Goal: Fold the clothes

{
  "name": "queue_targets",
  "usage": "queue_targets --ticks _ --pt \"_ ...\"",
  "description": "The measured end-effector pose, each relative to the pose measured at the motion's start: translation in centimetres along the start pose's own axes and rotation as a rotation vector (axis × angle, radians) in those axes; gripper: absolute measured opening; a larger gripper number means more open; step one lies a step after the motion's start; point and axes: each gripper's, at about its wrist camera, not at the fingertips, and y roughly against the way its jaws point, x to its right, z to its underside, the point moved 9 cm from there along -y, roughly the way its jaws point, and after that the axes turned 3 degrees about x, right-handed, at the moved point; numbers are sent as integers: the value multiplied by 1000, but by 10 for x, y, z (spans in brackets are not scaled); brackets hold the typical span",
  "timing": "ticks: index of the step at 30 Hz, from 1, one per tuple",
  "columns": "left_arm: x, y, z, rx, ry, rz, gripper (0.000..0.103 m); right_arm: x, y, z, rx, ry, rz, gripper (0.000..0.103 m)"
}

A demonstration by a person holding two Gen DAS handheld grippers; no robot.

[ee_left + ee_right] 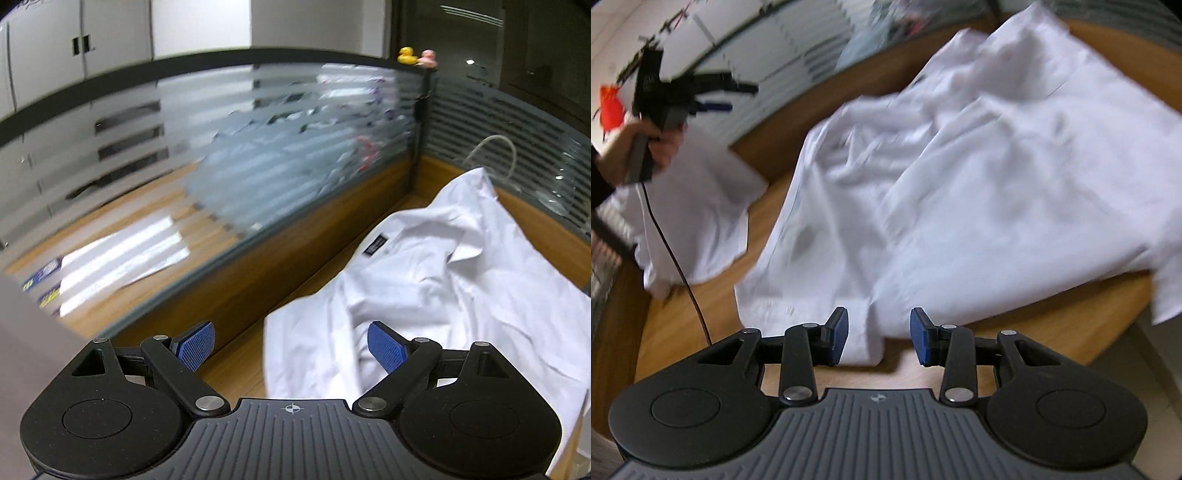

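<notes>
A crumpled white shirt with a dark neck label lies on the wooden desk. My left gripper is open above the shirt's near left edge, holding nothing. In the right wrist view the same white shirt spreads over the desk, one cuff reaching toward me. My right gripper stands open, its blue pads on either side of that cuff without closing on it. The left gripper shows at upper left, held by a hand above a sleeve of the shirt.
A frosted glass partition with a wooden base borders the desk on the left and far side. Two toy ducks perch on its top corner. A white cable loops behind the shirt. A dark cord trails from the left gripper.
</notes>
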Motion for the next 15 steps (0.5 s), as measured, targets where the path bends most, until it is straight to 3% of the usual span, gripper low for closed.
queue_targets --ticks 6,7,8,9,15 --pt "-24 -10 28 -51 12 -24 91 -8 -46 16 -76 5 -60 42" --pt "-28 -12 33 -60 16 -30 91 -11 -44 15 -74 4 -71 39" --pt "-30 -14 36 -66 19 -35 91 -15 -36 12 -62 1 -82 29" --pt "-33 -16 40 -71 22 -38 91 -18 -27 9 -51 -1 -93 1" --pt "-37 -36 57 -95 52 -28 91 -41 22 -7 18 -16 -160 1"
